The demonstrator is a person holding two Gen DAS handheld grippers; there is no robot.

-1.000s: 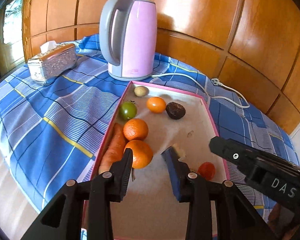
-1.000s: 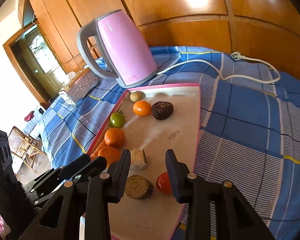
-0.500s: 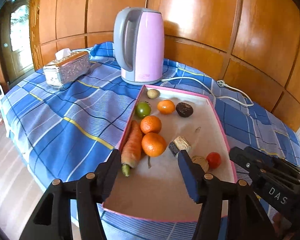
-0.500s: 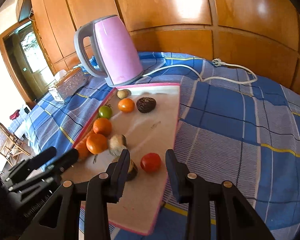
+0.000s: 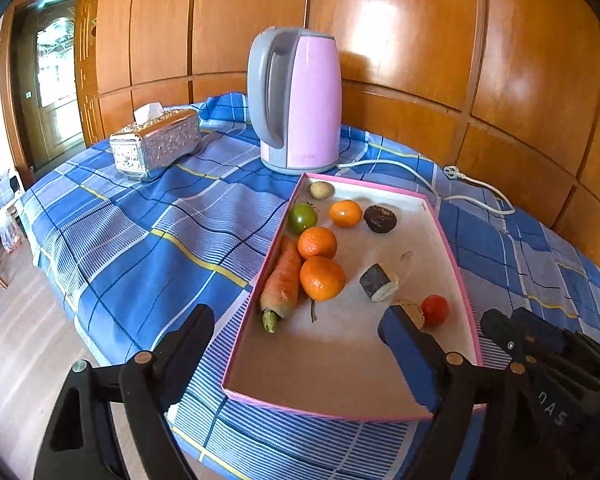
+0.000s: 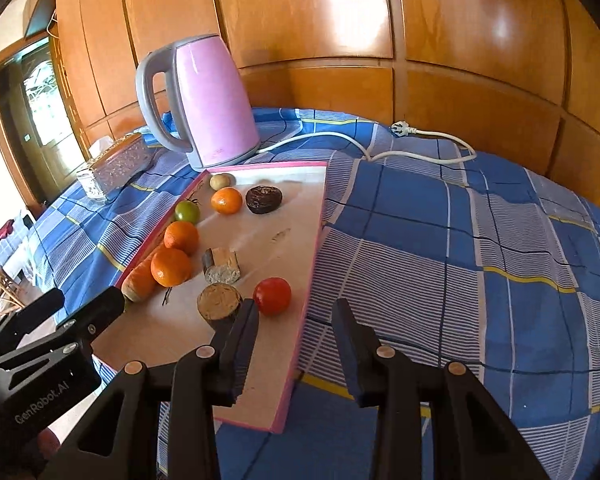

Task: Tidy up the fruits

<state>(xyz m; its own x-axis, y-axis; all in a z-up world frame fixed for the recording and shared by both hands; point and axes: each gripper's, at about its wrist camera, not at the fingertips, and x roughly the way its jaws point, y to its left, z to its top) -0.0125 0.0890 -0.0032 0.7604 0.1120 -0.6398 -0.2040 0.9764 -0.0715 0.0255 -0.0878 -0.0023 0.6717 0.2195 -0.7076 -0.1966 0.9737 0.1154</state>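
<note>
Wall panels (image 5: pixel 400 40): glossy varnished wood. Kettle (image 5: pixel 300 100): smooth satin plastic. Tablecloth (image 5: pixel 140 232): woven checked cloth. Tissue box (image 5: pixel 156 144): embossed shiny metal. Tray (image 5: pixel 340 360): matt card

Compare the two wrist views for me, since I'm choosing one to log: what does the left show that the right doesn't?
Only the left wrist view shows the carrot's green stub and the tray's whole near rim. Only the right shows the round log slice's cut face and the cord's plug in full. Both show the kettle, three oranges and the red tomato.
</note>
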